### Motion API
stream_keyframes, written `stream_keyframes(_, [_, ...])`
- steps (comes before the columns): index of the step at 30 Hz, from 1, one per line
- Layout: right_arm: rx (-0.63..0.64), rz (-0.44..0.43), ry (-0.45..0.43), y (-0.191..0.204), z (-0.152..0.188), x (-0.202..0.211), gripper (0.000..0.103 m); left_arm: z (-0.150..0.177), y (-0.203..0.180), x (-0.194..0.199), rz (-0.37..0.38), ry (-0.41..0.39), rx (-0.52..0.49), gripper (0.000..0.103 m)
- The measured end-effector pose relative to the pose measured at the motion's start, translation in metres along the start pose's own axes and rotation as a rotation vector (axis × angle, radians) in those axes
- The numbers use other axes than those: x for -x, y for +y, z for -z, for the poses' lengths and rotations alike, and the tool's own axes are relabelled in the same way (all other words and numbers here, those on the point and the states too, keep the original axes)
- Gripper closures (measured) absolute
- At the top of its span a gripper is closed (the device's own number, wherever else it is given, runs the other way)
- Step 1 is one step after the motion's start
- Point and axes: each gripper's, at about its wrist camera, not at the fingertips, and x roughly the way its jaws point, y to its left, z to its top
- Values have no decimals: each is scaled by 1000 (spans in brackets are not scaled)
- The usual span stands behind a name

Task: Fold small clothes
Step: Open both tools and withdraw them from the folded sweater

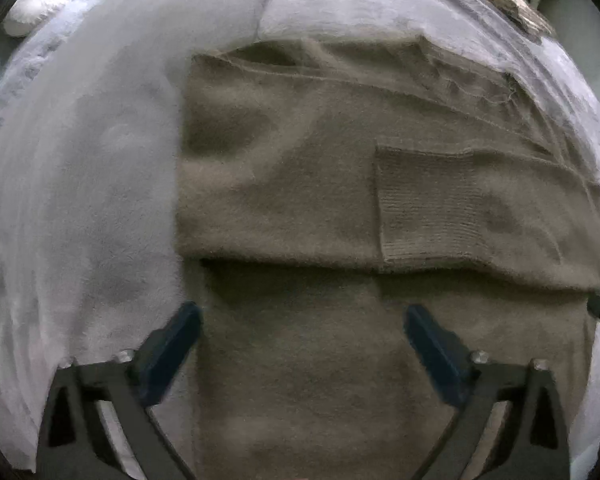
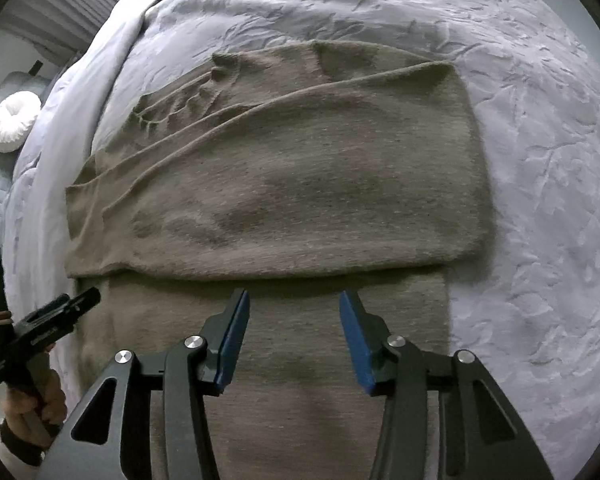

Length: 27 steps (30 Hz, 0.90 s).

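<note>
A brown knitted sweater (image 2: pixel 284 184) lies flat on the bed (image 2: pixel 540 200), on a pale grey cover with a leaf pattern. Its upper part is already folded down over the lower part, so a thick folded edge (image 1: pixel 292 260) runs across from 9 o'clock to 3 o'clock, and a sleeve with its ribbed cuff (image 1: pixel 424 208) is tucked across the top layer toward 3 o'clock, probably to keep the shape narrow. The left tongs (image 1: pixel 302 320) stand wide open just below that edge, at 6 o'clock in their own view, with nothing between the blue pads (image 1: pixel 180 340); one pad is over the left border of the sweater, where cloth meets cover. The right tongs (image 2: pixel 294 312) are about half open and also hold nothing; they hang over the lower single layer, close to the folded edge. In the right view the left tongs appear at 8 o'clock, carried by a hand (image 2: pixel 36 400). Both tongs point steeply down at the cloth, which I judge to be a release after laying the fold. The lower part is not yet folded, so I think one more fold is left. A white round cushion (image 2: pixel 14 122) lies off the bed at 10 o'clock.
</note>
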Motion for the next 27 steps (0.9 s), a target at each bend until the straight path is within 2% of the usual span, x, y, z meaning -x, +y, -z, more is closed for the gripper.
stream_keyframes(4, [6, -2, -1, 4, 0, -1, 46, 3, 4, 5, 0, -6, -11, 1])
stream_keyframes(6, [13, -3, -6, 8, 1, -1, 37, 1, 3, 5, -14, -7, -10, 1])
stream_keyframes(14, [56, 18, -41, 22, 7, 7, 35, 2, 11, 10, -61, -9, -1, 1])
stream_keyframes(16, [62, 20, -52, 26, 10, 10, 23, 5, 22, 10, -64, -11, -11, 1])
stream_keyframes(17, [64, 20, -59, 27, 11, 11, 21, 2, 18, 10, -62, -11, -15, 1])
stream_keyframes(21, [68, 14, -87, 37, 19, 19, 21, 9, 23, 19, -33, -19, -34, 1])
stream_keyframes(27, [40, -14, -79, 50, 38, 29, 21, 23, 34, 35, 17, -28, -63, 1])
